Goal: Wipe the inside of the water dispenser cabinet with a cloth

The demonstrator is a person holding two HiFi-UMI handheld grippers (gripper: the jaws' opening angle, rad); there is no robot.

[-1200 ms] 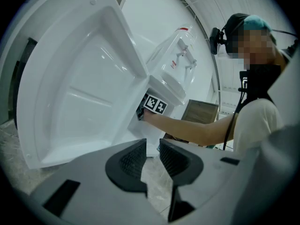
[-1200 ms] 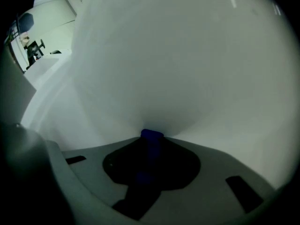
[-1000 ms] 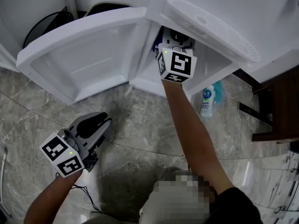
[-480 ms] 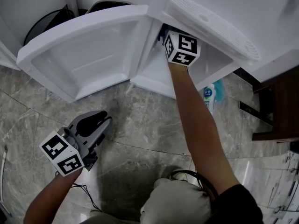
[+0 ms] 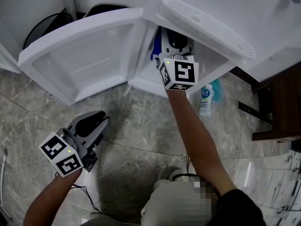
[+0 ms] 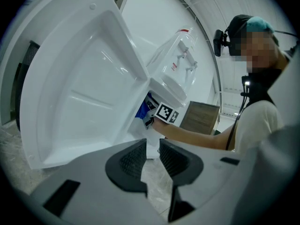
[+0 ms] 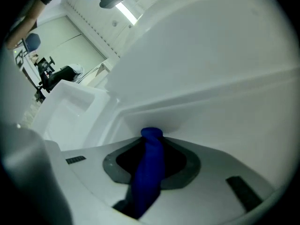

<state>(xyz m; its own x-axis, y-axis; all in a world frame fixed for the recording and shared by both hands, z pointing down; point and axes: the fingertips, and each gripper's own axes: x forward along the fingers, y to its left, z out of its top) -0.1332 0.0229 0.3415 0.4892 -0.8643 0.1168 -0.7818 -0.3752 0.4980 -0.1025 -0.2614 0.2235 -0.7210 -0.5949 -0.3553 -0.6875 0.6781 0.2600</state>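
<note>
Your right gripper (image 7: 152, 142) pinched the blue cloth (image 7: 148, 172) in its fingers inside the cabinet (image 5: 146, 81), near its front edge; your left gripper (image 5: 97, 122) hovered over the floor (image 5: 141, 126), fingers barely spread.

Nothing is reading clearly. The bottle (image 5: 205, 101) on the floor beside the cabinet (image 5: 143, 84) is showing a label with print too small to read; red marks on the water jug (image 6: 182, 50) are staying illegible.

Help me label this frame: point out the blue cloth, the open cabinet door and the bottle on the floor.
blue cloth (image 7: 149, 172), right gripper view, middle of the strip between the jaws
cabinet door (image 5: 84, 62), head view, inner panel
bottle (image 5: 205, 103), head view, labelled body
</note>
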